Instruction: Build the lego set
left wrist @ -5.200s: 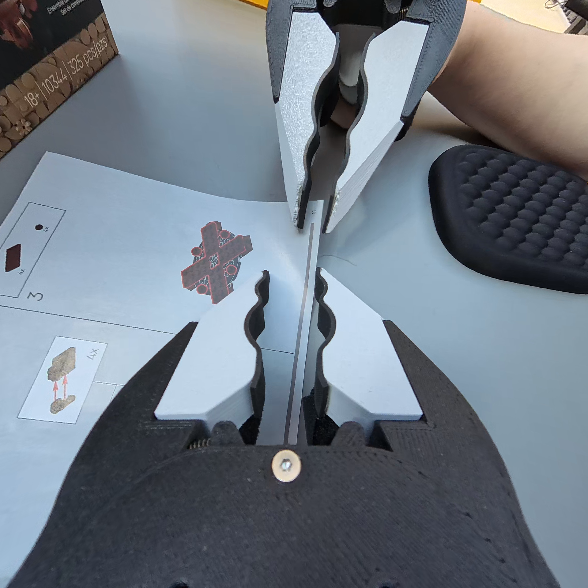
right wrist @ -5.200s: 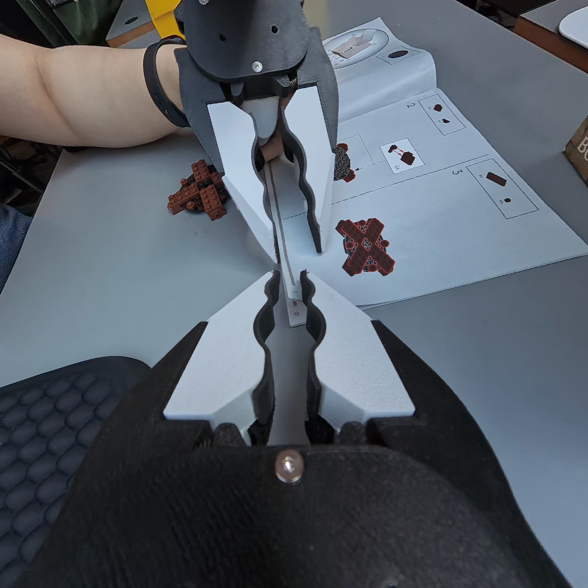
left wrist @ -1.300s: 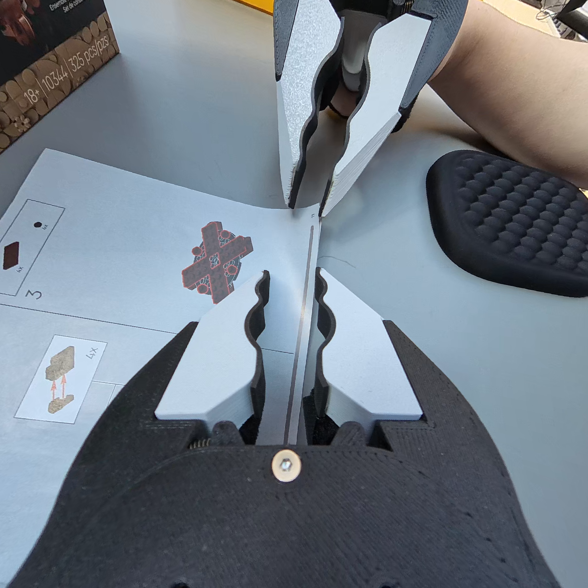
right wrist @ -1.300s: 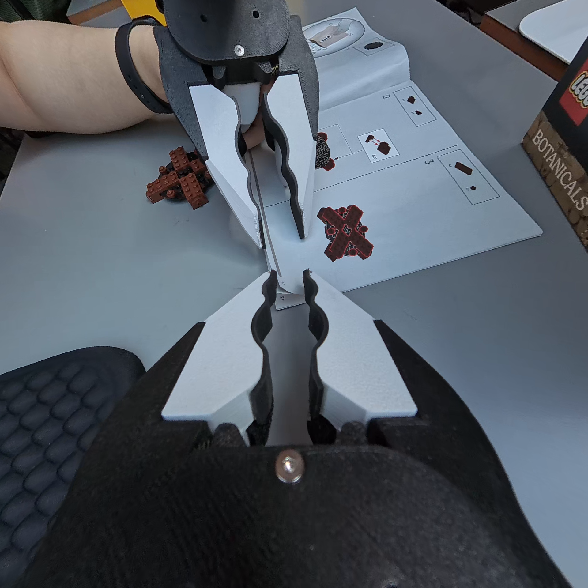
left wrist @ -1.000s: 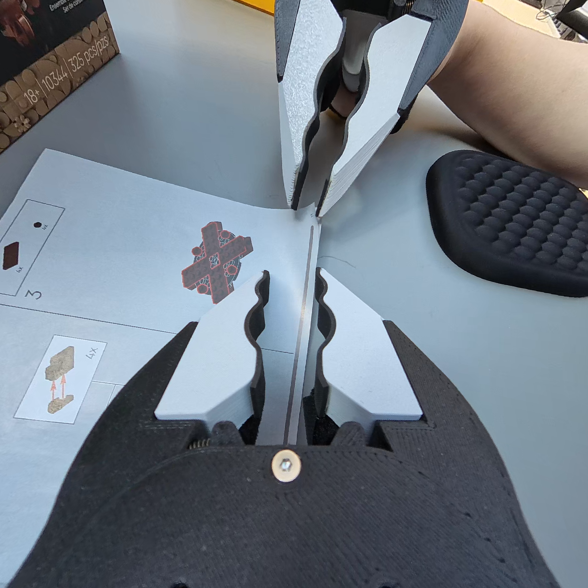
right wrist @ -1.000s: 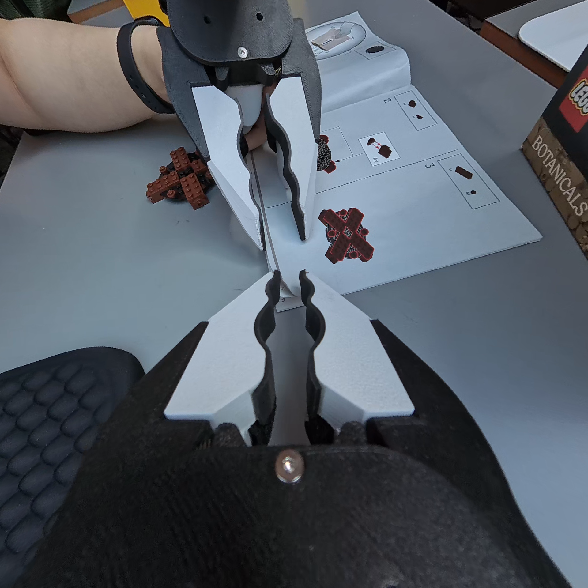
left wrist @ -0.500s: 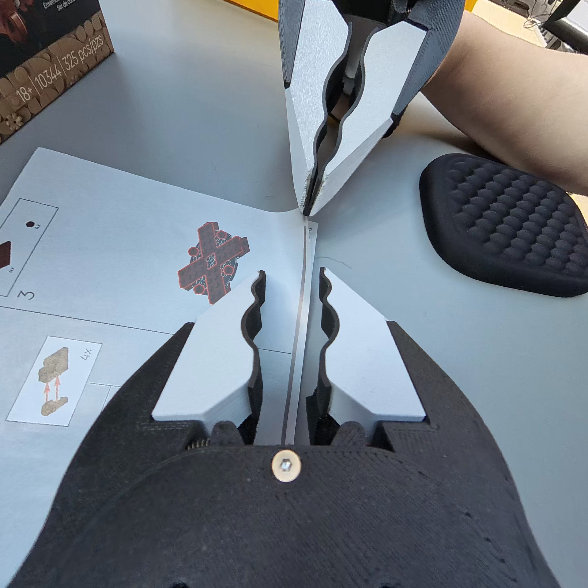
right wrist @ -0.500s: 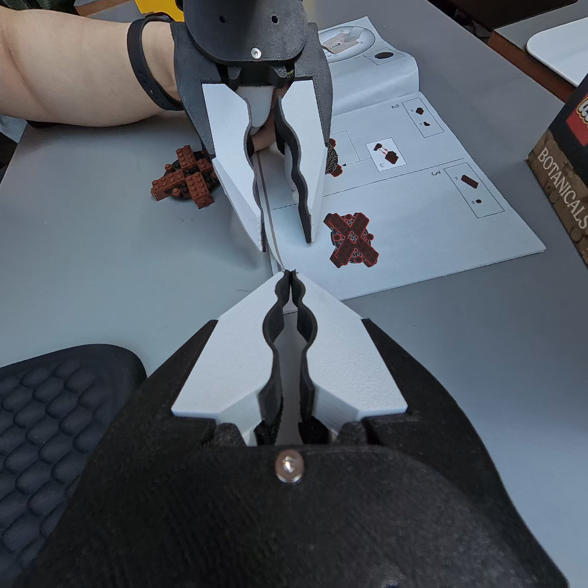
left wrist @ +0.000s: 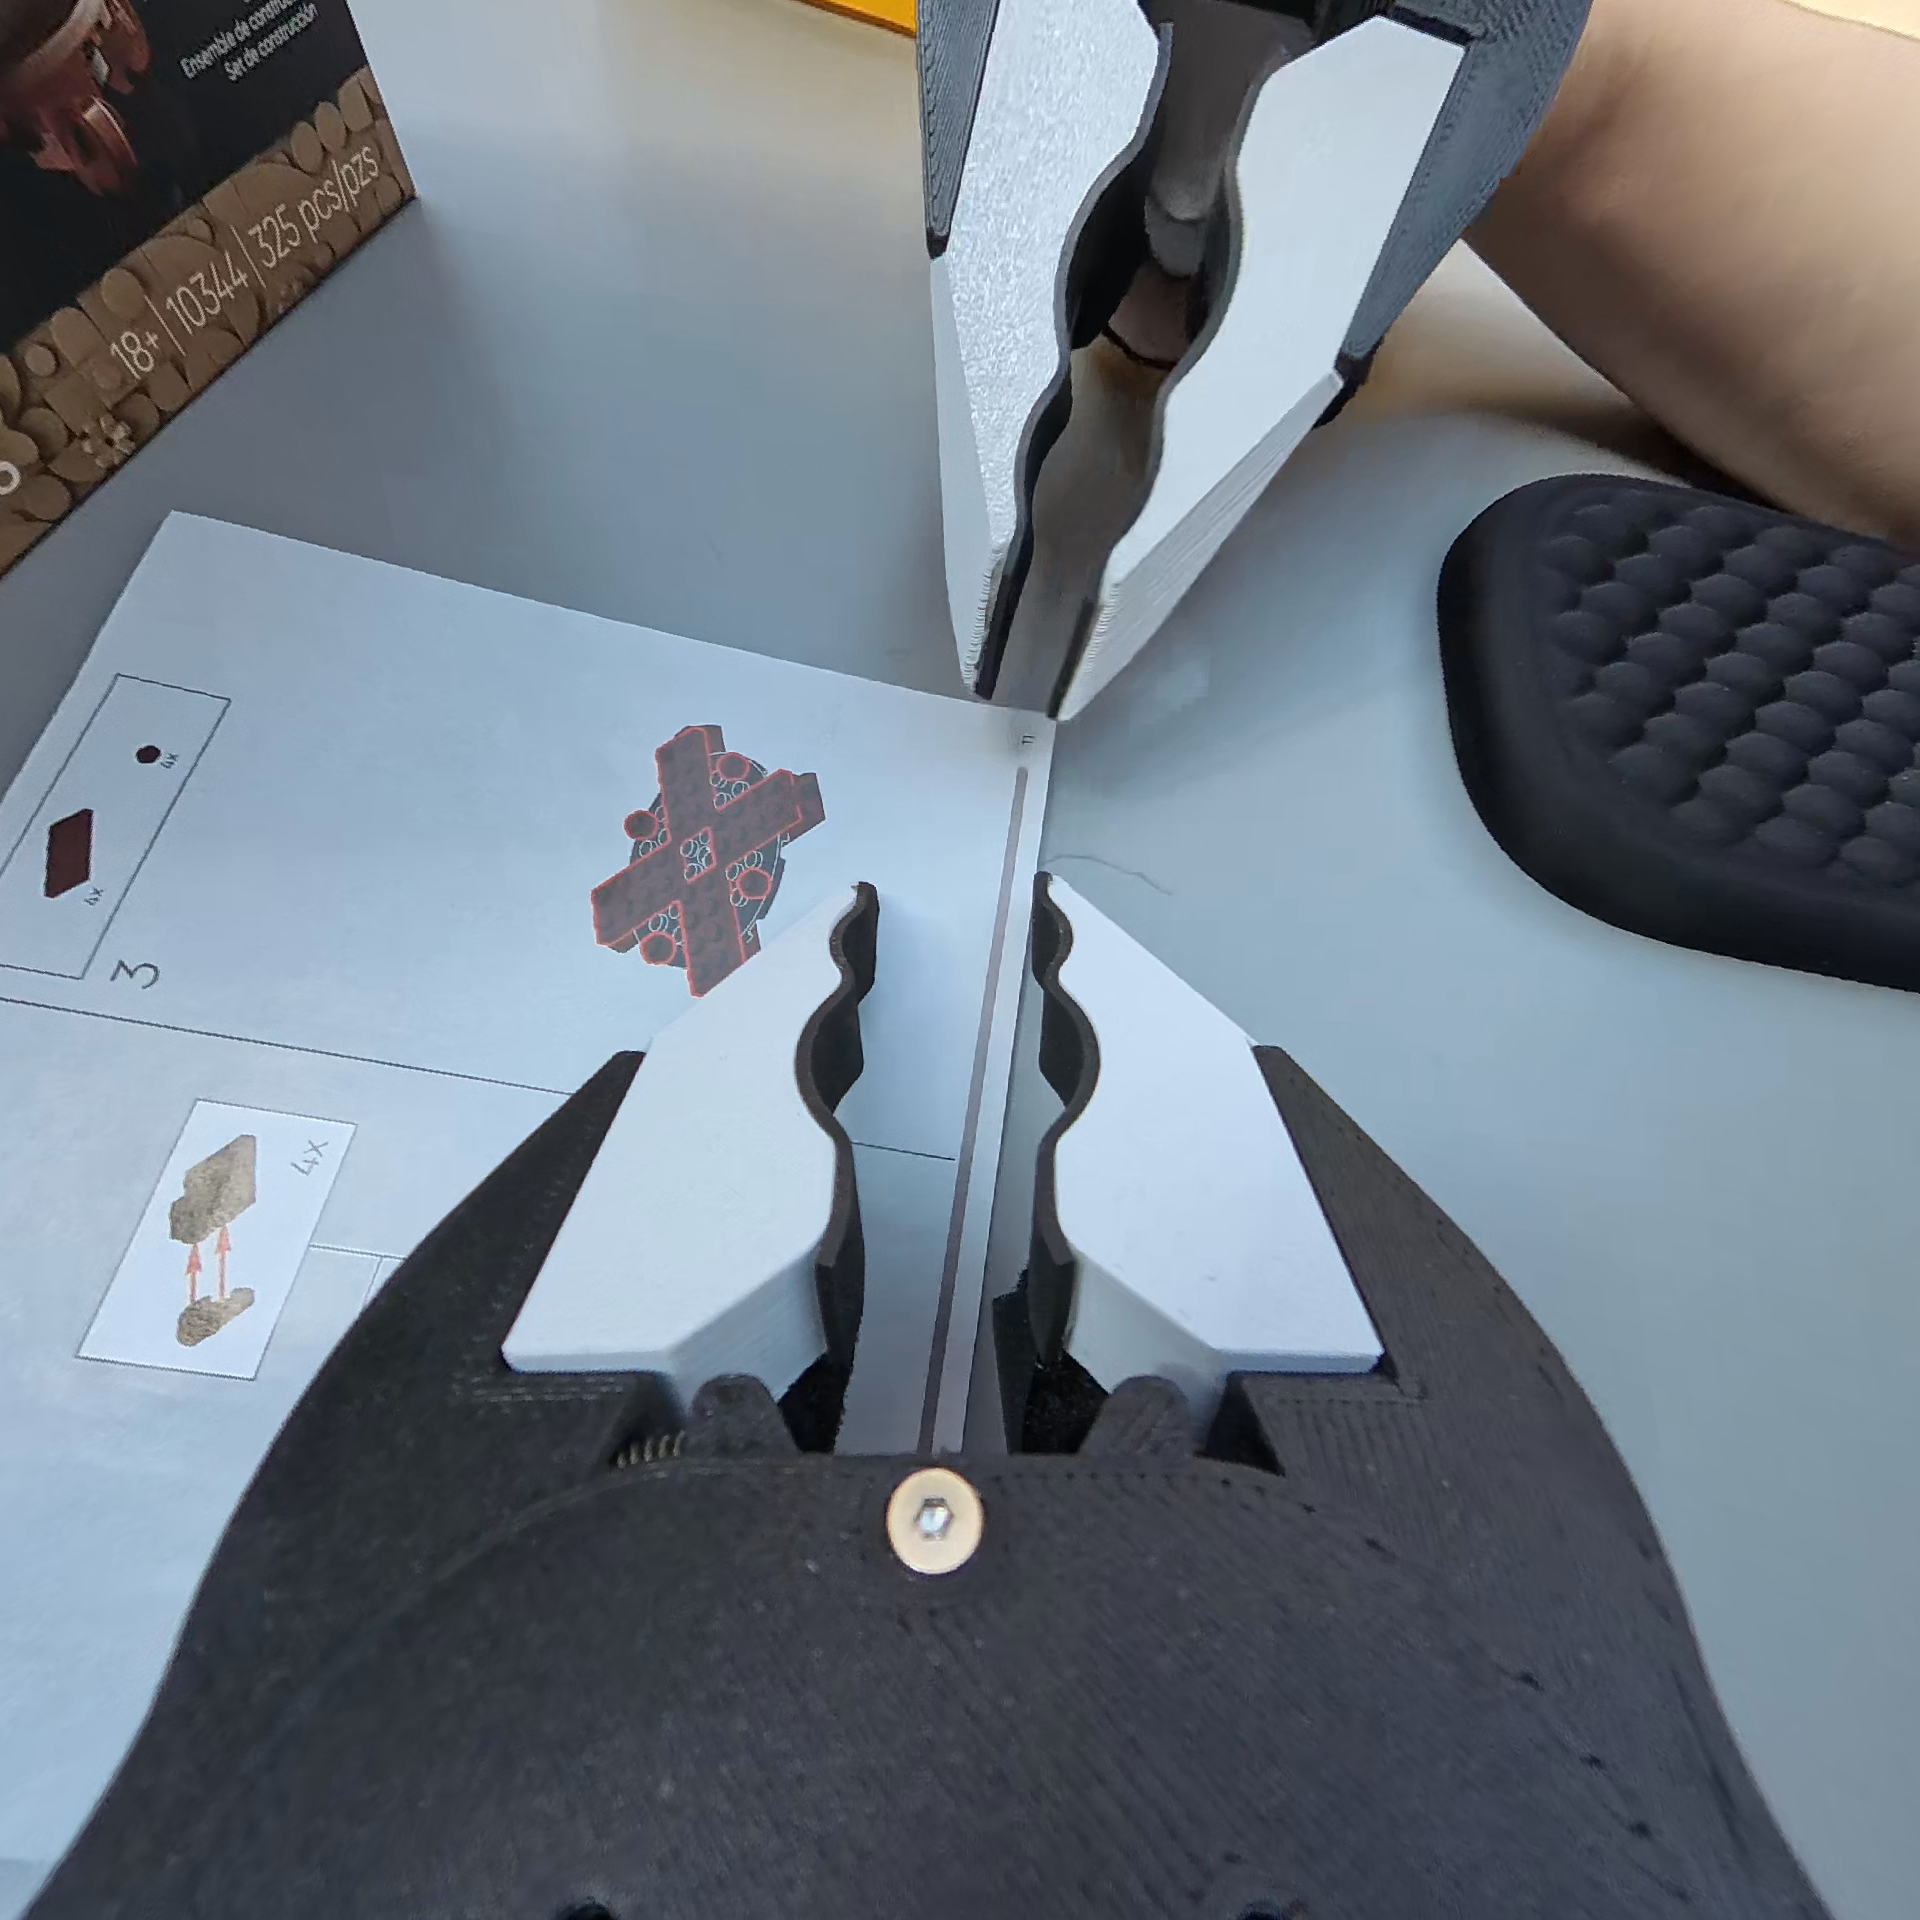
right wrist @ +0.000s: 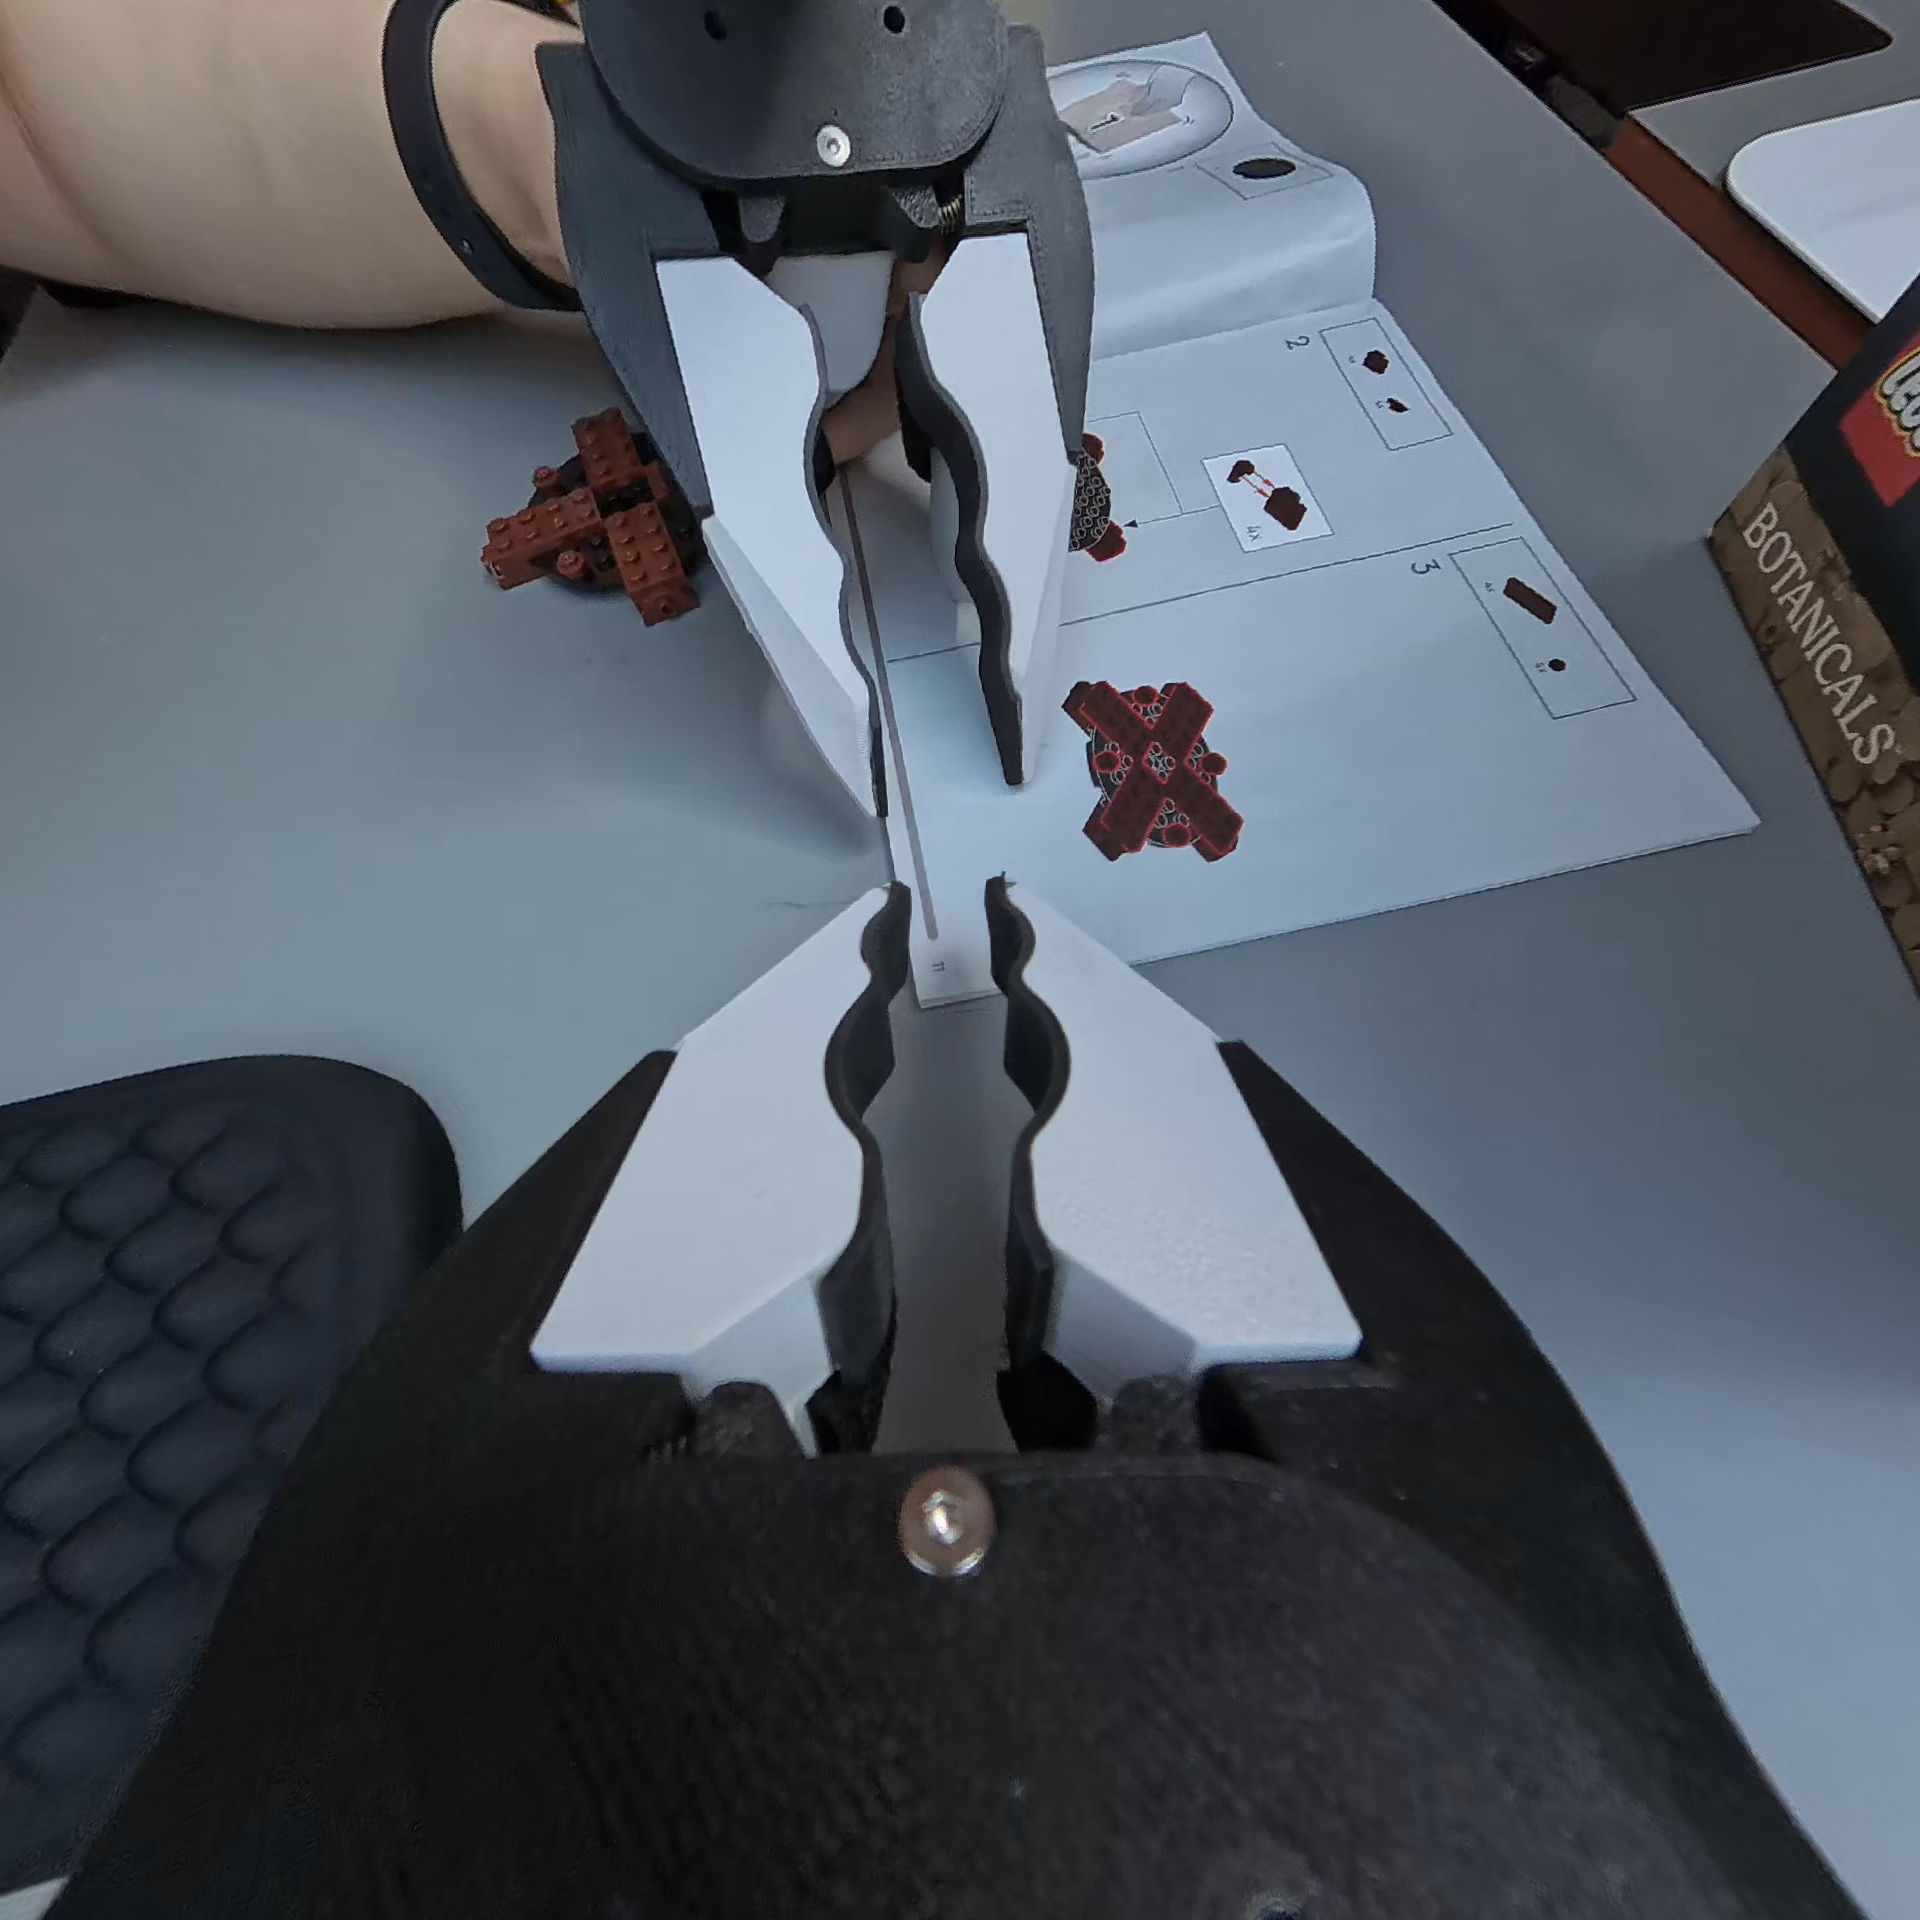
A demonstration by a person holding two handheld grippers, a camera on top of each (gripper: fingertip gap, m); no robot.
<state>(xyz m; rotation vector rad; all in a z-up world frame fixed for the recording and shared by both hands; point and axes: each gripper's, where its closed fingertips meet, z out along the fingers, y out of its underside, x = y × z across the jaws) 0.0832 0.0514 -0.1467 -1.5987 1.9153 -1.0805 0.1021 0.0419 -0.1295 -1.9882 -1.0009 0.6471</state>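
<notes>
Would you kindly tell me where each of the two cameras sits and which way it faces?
Left wrist view: sits on the left gripper, facing the open instruction booklet and the right gripper; a forearm shows.
Right wrist view: sits on the right gripper, facing the left gripper and the brown brick assembly; a wristbanded forearm shows.
Shared: booklet, both grippers, black textured pad.

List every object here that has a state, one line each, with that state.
left gripper: open, fingers astride the booklet's edge.
right gripper: open, fingers either side of the booklet's corner.
instruction booklet: open, flat on the table.
brown brick assembly: partly built cross, lying beside the booklet.
set box: upright; closed or not, cannot tell.
</notes>
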